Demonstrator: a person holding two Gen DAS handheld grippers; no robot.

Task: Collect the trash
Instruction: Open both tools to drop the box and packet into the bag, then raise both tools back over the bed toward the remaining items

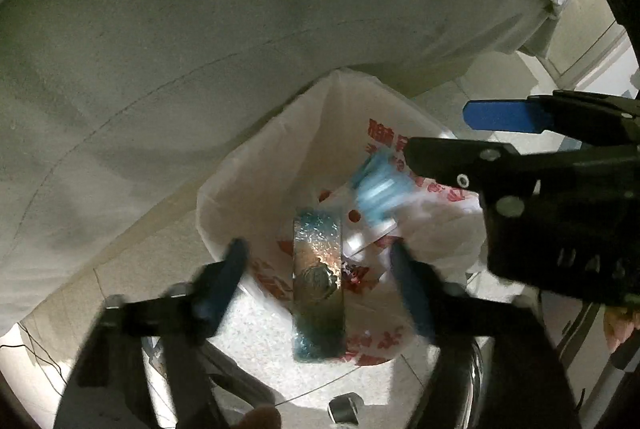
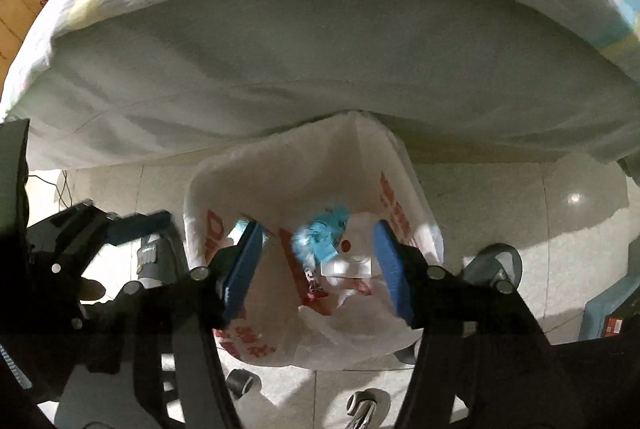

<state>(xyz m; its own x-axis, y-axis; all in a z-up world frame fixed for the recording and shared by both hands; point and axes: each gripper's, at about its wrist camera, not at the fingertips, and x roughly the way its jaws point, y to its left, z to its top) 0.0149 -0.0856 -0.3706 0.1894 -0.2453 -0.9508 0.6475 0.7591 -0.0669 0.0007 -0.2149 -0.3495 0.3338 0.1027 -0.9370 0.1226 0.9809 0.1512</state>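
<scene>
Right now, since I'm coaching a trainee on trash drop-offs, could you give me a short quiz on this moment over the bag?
1. True or false: the left tool pinches the crinkled blue-and-silver foil wrapper.
2. The white plastic bag with red print stands next to: A) a hanging white bed sheet; B) a sink; C) a fridge.
3. Fill in: the right tool, above the bag, is ___ (open/shut).

Key: 1 false, as its pads stand clear of the wrapper; 2 A; 3 open.
</scene>
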